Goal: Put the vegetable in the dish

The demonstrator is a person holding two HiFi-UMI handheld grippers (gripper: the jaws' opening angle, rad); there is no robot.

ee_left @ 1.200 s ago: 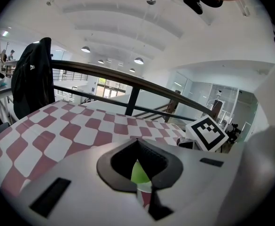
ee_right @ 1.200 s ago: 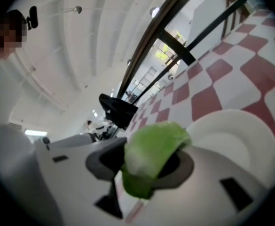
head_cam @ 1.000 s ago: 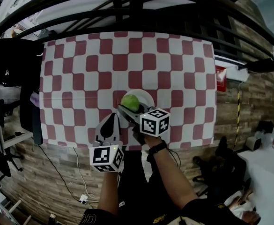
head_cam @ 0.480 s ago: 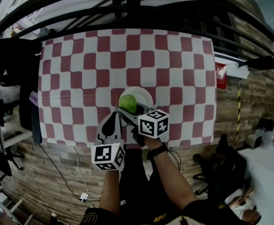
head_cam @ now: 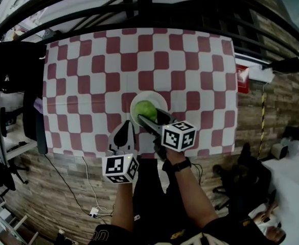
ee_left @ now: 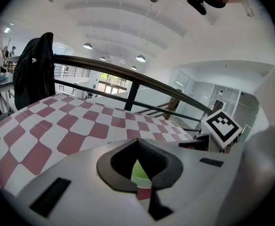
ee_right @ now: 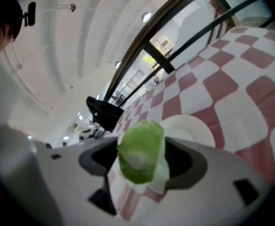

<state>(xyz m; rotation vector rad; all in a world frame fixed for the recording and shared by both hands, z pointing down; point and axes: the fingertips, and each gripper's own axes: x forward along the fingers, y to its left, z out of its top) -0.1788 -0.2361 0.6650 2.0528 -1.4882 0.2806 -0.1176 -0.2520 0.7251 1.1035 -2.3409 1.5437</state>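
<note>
Vegetable (head_cam: 145,108) held by right gripper (head_cam: 149,115) over dish (head_cam: 157,99); left gripper (head_cam: 122,132) closed.

Left gripper (ee_left: 138,142): jaws together, nothing clamped. Green vegetable (ee_left: 138,173) visible beyond, through the pad recess. Checked tablecloth (ee_left: 76,126) ahead; marker cube (ee_left: 222,126) at right.

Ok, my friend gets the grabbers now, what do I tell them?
Right gripper: fingers shut on the green vegetable, holding it over the white dish.
Left gripper: shut, nothing in it, beside the dish at the near edge of the checked table.
Done: vegetable picked up and brought to the dish.
Left: lower it in, open the fingers, pull the gripper back.
</note>
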